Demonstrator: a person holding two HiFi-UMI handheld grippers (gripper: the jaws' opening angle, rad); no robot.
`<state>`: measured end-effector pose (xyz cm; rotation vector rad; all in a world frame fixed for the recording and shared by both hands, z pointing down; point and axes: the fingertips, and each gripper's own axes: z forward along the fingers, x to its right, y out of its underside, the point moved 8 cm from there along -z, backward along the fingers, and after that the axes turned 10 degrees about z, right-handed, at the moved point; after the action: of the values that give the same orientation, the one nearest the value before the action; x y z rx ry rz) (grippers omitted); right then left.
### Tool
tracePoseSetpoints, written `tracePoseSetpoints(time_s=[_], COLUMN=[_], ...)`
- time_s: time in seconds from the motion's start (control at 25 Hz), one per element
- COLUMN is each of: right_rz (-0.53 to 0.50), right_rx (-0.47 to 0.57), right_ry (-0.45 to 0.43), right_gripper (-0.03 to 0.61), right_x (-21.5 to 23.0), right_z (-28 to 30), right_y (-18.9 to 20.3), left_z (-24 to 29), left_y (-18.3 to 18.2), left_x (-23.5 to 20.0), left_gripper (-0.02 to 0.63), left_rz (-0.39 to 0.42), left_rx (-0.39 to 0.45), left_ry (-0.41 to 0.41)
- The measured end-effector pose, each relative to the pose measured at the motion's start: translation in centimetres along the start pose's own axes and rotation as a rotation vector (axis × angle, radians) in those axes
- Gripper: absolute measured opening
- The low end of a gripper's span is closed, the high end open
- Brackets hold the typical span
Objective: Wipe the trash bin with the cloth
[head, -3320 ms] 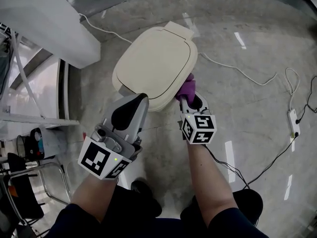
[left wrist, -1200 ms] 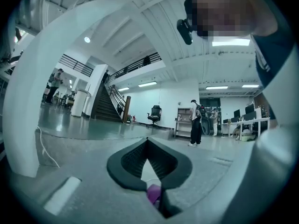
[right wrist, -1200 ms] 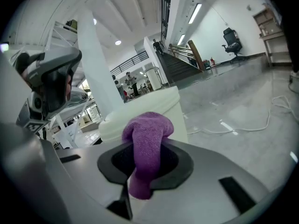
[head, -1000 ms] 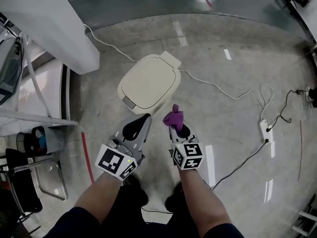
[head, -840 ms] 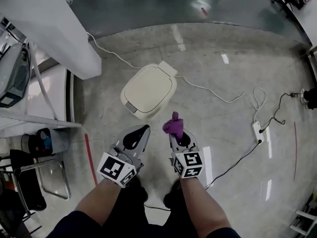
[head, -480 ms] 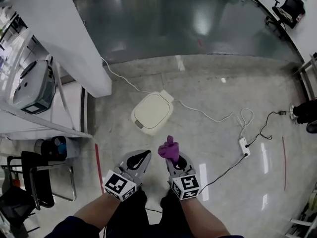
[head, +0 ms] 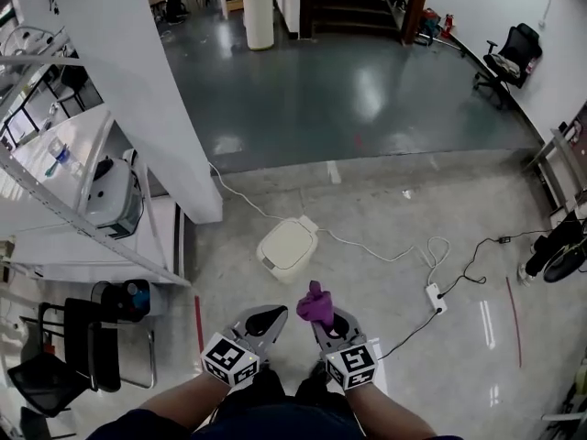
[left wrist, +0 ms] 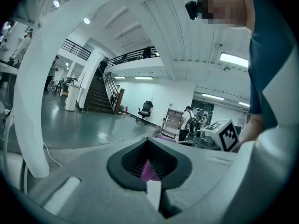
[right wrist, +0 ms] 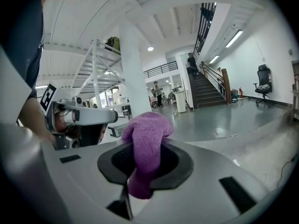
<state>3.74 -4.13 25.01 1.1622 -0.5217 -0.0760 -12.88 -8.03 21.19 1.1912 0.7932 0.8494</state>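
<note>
In the head view, a black chair (head: 78,337) stood at 9 o'clock from my grippers, with a white pillar (head: 119,90) rising at 11 o'clock. The left gripper (head: 263,317) hung low over the pale floor (head: 385,218), its marker cube towards me. In the left gripper view, the left gripper (left wrist: 150,164) had its jaws drawn together. Only the dark hollow between the pads showed, with a thin pink sliver inside that I could not identify. The trash bin (head: 288,244) sat on the floor at 12 o'clock from both grippers, well apart from them, its cream lid down. A white cable (head: 367,250) trailed from it towards 3 o'clock. Just beside the left gripper, the right gripper (head: 323,324) was clamped on the purple cloth (head: 315,305), which bunched up above the jaw tips. The right gripper view confirmed it: the right gripper (right wrist: 145,164) had its jaws pinched on the cloth (right wrist: 147,141), a folded lump above and a tail hanging below. A white power strip (head: 431,296) lay on the floor at 3 o'clock.
</note>
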Motion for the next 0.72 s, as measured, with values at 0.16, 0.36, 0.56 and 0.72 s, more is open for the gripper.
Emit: tracePoseSetpoints(time_s=[0.16,0.36,0.56,0.72], right_rz=[-0.027,-0.050,-0.086,-0.115], right_rx=[0.029,0.080,0.102,0.143], right_ry=[-0.041,-0.109,-0.133,-0.146], right_gripper=[0.078,0.078,0.078,0.078], right_x=[-3.4,-6.8,-8.8,-9.8], right_z=[-3.5,-6.0,-7.9,-9.3], right_y=[-3.4,-6.4,-7.1,-8.4], left_z=[-2.3,-4.7,-6.1,-6.7], left_y=[-4.3,-8.1,-8.4,-9.1], left_x=[2.6,4.7,6.8,7.8], left_gripper=[-0.002,-0.002,-0.002,-0.002], left_rz=[0.033,0.078,0.073,0.090], left_rx=[0.040,0.108,0.116,0.133], left_ry=[0.032,0.079,0.132,0.160])
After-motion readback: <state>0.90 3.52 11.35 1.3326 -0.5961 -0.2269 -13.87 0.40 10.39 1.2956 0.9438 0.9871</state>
